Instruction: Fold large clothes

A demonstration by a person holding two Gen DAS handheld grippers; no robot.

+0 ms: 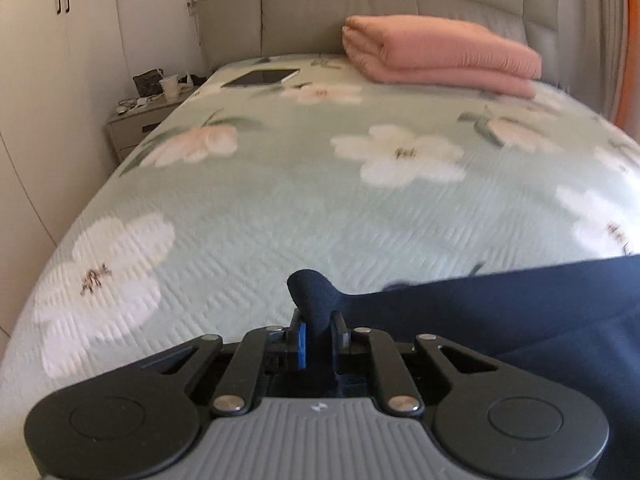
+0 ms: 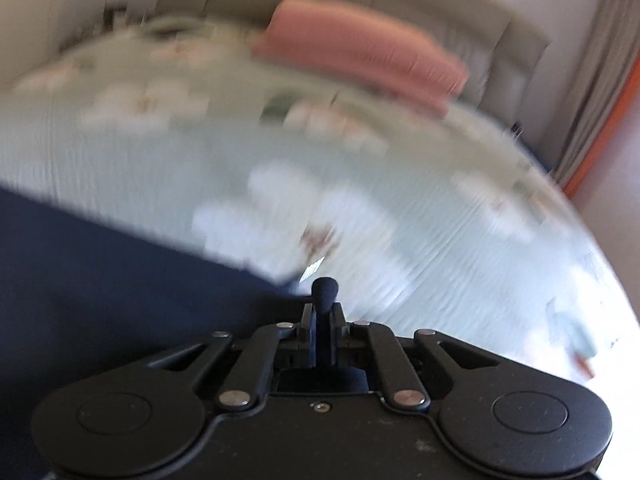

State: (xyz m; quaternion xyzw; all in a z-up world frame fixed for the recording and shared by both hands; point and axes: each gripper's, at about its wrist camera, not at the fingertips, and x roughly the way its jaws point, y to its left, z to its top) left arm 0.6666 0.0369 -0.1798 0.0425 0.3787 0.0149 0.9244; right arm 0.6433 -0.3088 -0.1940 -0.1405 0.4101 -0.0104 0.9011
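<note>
1. The left gripper is clenched on a bunched corner of the navy garment; a knob of cloth pokes out past its fingers.
2. From that pinch the garment stretches away to the right, over the near edge of the bed.
3. The right gripper is clamped on another navy corner, the cloth running off to its left.
4. The right view is badly blurred.
5. A folded pink blanket lies at the head of the bed, well apart from the garment.
6. A tablet rests near the bed's far left corner, beside a cluttered nightstand.
</note>
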